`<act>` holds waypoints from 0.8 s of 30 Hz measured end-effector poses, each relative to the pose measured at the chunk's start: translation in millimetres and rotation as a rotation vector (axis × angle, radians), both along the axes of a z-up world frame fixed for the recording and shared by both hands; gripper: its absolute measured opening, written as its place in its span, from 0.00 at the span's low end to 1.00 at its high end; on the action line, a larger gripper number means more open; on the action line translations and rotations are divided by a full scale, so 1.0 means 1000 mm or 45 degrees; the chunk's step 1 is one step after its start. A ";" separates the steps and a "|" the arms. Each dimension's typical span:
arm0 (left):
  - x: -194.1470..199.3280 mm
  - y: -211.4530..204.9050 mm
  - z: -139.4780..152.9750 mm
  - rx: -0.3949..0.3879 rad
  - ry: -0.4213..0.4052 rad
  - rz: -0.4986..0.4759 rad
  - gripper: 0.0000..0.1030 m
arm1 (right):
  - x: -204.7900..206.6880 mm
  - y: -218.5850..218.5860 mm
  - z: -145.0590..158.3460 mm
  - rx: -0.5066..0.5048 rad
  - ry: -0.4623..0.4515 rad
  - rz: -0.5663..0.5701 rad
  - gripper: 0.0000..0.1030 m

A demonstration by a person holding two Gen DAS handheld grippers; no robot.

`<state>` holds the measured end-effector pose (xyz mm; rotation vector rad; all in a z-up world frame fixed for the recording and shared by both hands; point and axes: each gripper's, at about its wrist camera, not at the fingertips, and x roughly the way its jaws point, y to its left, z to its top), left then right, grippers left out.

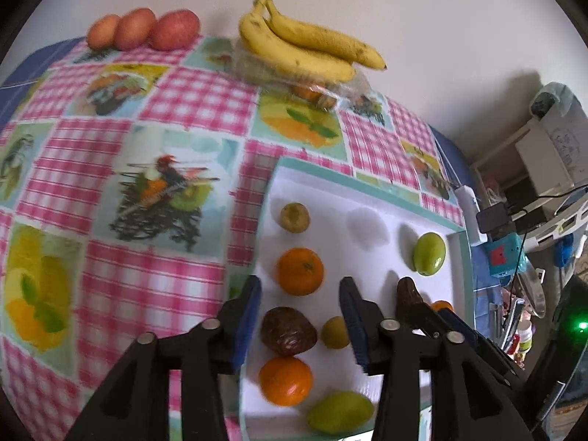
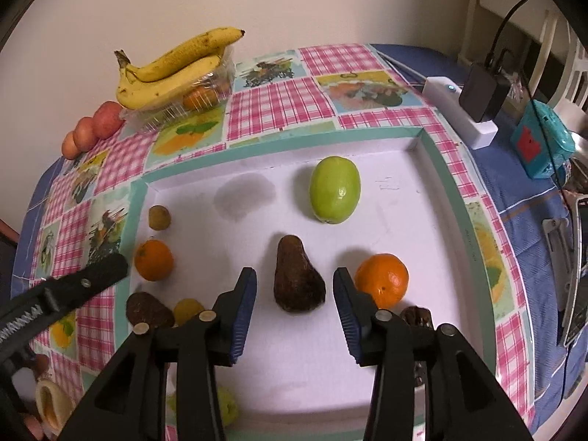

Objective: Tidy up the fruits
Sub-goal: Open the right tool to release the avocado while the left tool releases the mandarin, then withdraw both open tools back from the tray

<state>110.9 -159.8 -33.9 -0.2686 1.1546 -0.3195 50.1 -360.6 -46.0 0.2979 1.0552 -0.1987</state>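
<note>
White foam tray (image 2: 433,198) with a teal rim sits on the pink checked tablecloth (image 2: 272,106), its right rim running close to the table's right edge. Your right gripper (image 2: 294,307) hangs over the tray's near middle, jaws spread wide, nothing in them. A dark brown avocado (image 2: 298,281) lies upright between the two blue pads without touching either. An orange (image 2: 382,281) sits just beside the right pad; tight there. A green fruit (image 2: 334,189) sits farther back, well apart, with bare tray to its right up to the far right corner. An empty dimple (image 2: 244,194) lies to its left.

Your left gripper (image 1: 299,321) is over the tray's left side, jaws also spread and empty. Between its pads: a second orange (image 1: 299,271), a brown avocado (image 1: 288,330) and a small yellow-green fruit (image 1: 335,332). A third orange (image 1: 286,380) and a green fruit (image 1: 340,412) lie nearer, by the near rim. A small brownish fruit (image 1: 294,217) sits at the far left, close to the left rim.

Off the tray at the far edge: bananas (image 2: 172,70) on a clear plastic box (image 2: 191,103), three reddish apples (image 1: 143,29) far left. Open cloth between them and the tray.
</note>
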 end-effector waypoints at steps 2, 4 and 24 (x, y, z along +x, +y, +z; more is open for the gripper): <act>-0.005 0.013 0.006 0.034 -0.024 0.036 0.67 | -0.003 0.002 0.002 -0.007 -0.005 0.002 0.50; -0.011 0.026 0.010 0.097 -0.058 0.081 0.89 | -0.009 0.006 0.005 -0.032 -0.009 0.002 0.69; -0.076 0.099 0.020 0.380 -0.128 0.146 1.00 | -0.063 0.069 0.010 -0.074 -0.093 0.117 0.93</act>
